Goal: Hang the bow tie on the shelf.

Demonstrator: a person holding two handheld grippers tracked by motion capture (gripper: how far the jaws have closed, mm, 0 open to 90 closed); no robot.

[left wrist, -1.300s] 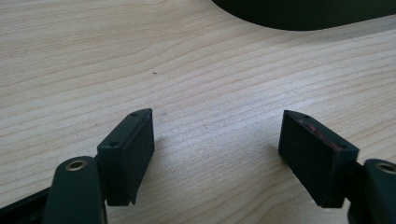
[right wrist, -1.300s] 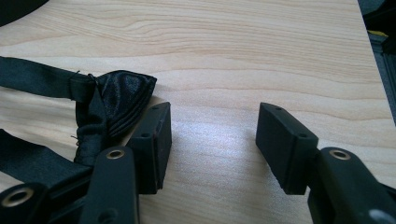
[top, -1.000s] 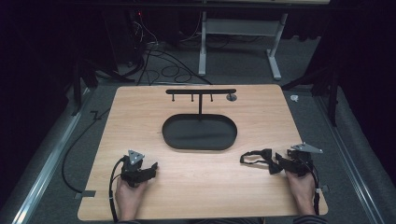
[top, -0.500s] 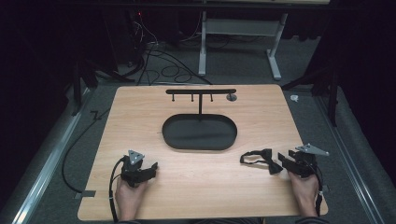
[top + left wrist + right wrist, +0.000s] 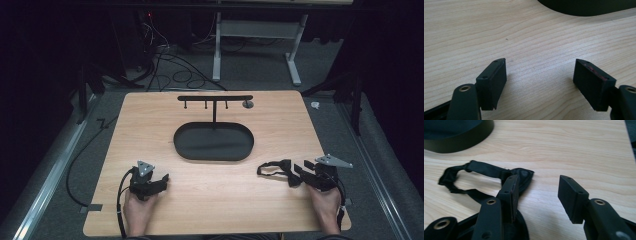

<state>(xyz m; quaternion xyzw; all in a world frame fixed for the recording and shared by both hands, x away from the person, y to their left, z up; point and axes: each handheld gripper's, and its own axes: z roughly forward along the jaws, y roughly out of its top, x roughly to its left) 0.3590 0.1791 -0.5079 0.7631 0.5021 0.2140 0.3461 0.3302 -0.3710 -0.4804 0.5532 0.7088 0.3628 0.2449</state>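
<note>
At the near right of the table, my right gripper (image 5: 537, 188) stands with jaws apart, having just been closing, over a black strap-like item (image 5: 486, 173); one jaw rests against it, nothing yet clamped. My left gripper (image 5: 540, 77) waits at the near left with jaws wide apart over bare wooden table (image 5: 210, 200). The strap (image 5: 275, 170) lies flat, well apart from the black oval tray (image 5: 214, 156) and its hook stand (image 5: 215, 98). By my reading, the pickup is only beginning; everything after it remains.

Black oval tray (image 5: 186, 148) mid-table, T-shaped hook stand (image 5: 214, 98) behind (perhaps attached), floor cables (image 5: 170, 67)
</note>
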